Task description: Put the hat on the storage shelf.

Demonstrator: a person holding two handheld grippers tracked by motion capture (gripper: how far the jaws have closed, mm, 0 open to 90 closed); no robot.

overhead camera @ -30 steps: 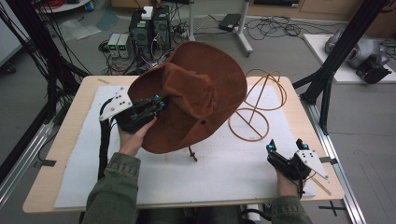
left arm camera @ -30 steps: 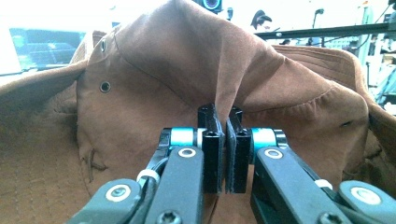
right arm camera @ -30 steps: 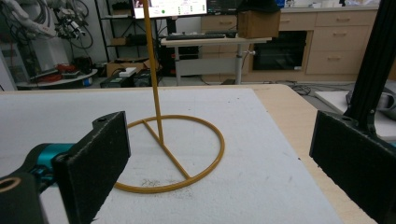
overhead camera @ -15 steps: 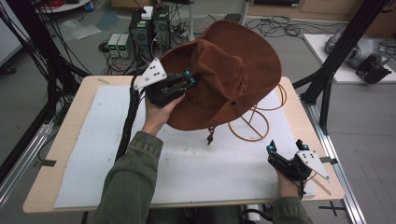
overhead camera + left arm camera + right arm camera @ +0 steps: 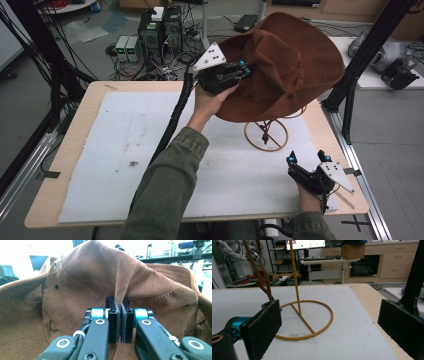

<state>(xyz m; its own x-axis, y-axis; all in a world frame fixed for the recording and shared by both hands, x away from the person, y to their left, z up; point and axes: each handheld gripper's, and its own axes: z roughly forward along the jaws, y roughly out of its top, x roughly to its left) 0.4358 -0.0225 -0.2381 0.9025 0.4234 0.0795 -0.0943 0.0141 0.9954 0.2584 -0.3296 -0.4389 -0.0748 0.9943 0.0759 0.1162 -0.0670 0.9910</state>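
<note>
A brown wide-brimmed hat [image 5: 290, 65] hangs in the air above a thin yellow wire stand [image 5: 266, 135], whose ring base lies on the mat. My left gripper [image 5: 245, 68] is shut on a fold of the hat's brim at its left side. In the left gripper view the jaws [image 5: 119, 302] pinch a ridge of the hat's brown cloth [image 5: 82, 277]. The hat's brown cord [image 5: 263, 272] dangles beside the stand's upright [image 5: 295, 277]. My right gripper [image 5: 306, 157] rests near the table's front right, open with nothing between its fingers, facing the stand's ring [image 5: 312, 333].
A white mat [image 5: 125, 150] covers most of the wooden table [image 5: 80, 115]. Black frame posts [image 5: 350, 75] rise at the right rear corner and on the left. Electronics boxes and cables [image 5: 150, 35] sit on the floor beyond the far edge.
My left hand has carried the hat up and to the right, from the table's middle to above the wire stand. The right gripper has stayed still and open.
</note>
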